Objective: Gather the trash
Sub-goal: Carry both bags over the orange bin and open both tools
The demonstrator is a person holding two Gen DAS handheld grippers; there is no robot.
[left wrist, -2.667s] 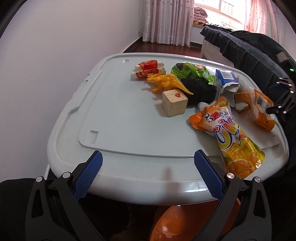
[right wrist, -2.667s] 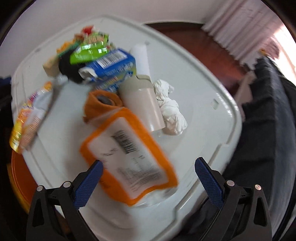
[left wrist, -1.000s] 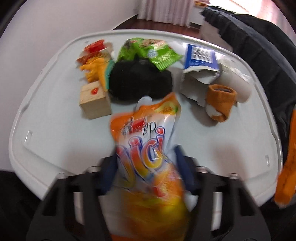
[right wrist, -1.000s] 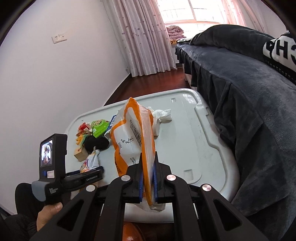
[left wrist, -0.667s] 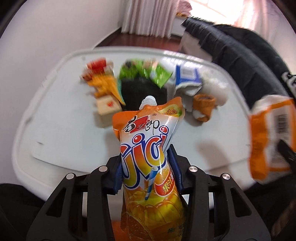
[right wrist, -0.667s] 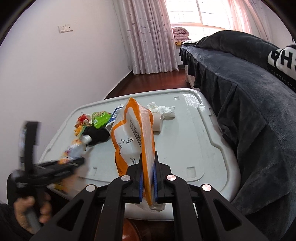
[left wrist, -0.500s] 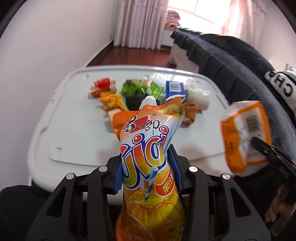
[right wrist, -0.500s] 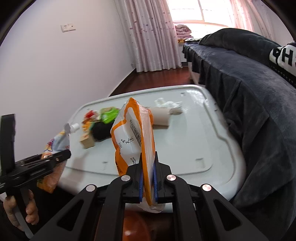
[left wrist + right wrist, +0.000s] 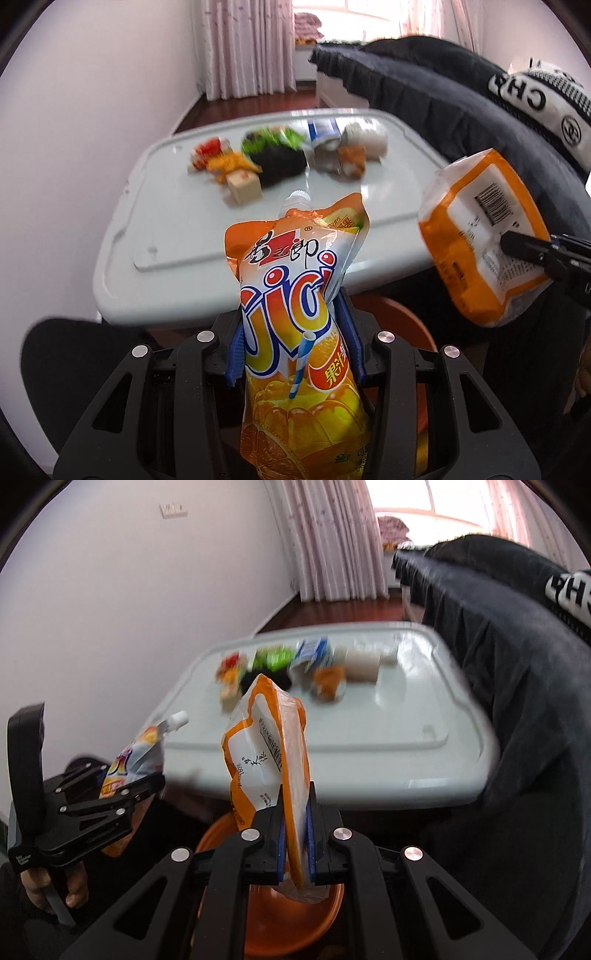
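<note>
My left gripper [image 9: 293,347] is shut on an orange juice pouch [image 9: 295,317] with a white cap, held off the near edge of the white table [image 9: 177,236]. My right gripper [image 9: 295,834] is shut on an orange and white snack bag [image 9: 269,753], held above an orange bin [image 9: 291,919] on the floor. The bag also shows at the right of the left wrist view [image 9: 480,236], and the pouch at the left of the right wrist view [image 9: 136,753]. The bin's rim [image 9: 402,317] shows behind the pouch.
On the table lie a wooden block [image 9: 242,186], a yellow toy [image 9: 231,162], a red wrapper [image 9: 208,147], a green bag [image 9: 275,138], a black item [image 9: 279,166], a blue carton [image 9: 325,133], an orange sock [image 9: 352,160] and a paper roll [image 9: 371,142]. A dark-covered bed [image 9: 424,92] stands at the right.
Both grippers have closed on their bags, lifted them off the table and pulled back toward me, past the table's near edge and over the orange bin.
</note>
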